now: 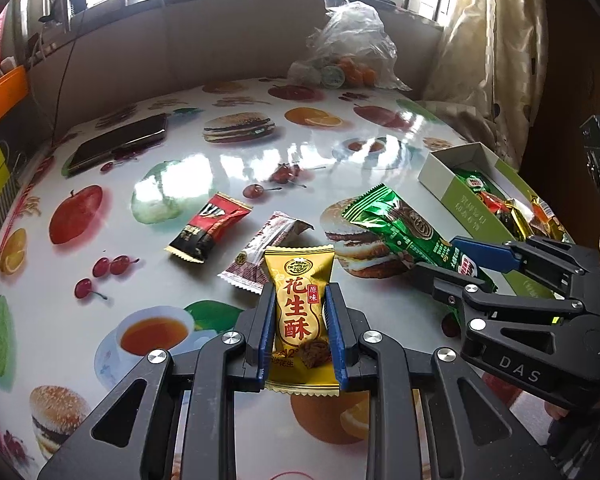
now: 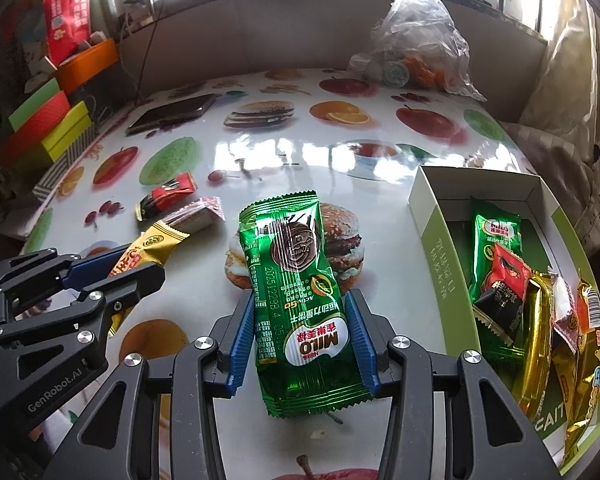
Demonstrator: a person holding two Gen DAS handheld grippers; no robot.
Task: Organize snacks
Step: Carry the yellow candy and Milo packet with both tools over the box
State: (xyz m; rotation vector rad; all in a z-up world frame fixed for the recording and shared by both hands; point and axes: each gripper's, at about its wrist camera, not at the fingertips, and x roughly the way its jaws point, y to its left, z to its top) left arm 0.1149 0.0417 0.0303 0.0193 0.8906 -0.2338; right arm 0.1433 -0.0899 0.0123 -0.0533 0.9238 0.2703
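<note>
My left gripper (image 1: 300,300) is shut on a yellow peanut-candy packet (image 1: 300,304) and holds it above the table. My right gripper (image 2: 302,304) is shut on a green Milo packet (image 2: 296,280), held left of the open green-and-white box (image 2: 440,256). The box holds several snack packets (image 2: 520,304). In the left wrist view the right gripper (image 1: 452,264) holds the Milo packet (image 1: 396,228) beside the box (image 1: 452,196). In the right wrist view the left gripper (image 2: 140,264) holds the yellow packet (image 2: 152,248). A red-black packet (image 1: 208,228) and a pink-white packet (image 1: 260,248) lie on the table.
The table wears a glossy fruit-and-burger print cloth (image 1: 180,184). A dark phone (image 1: 120,144) lies at the far left. A clear plastic bag of oranges (image 1: 348,56) stands at the back. Coloured boxes (image 2: 48,128) are stacked off the left edge. A curtain (image 1: 488,60) hangs at right.
</note>
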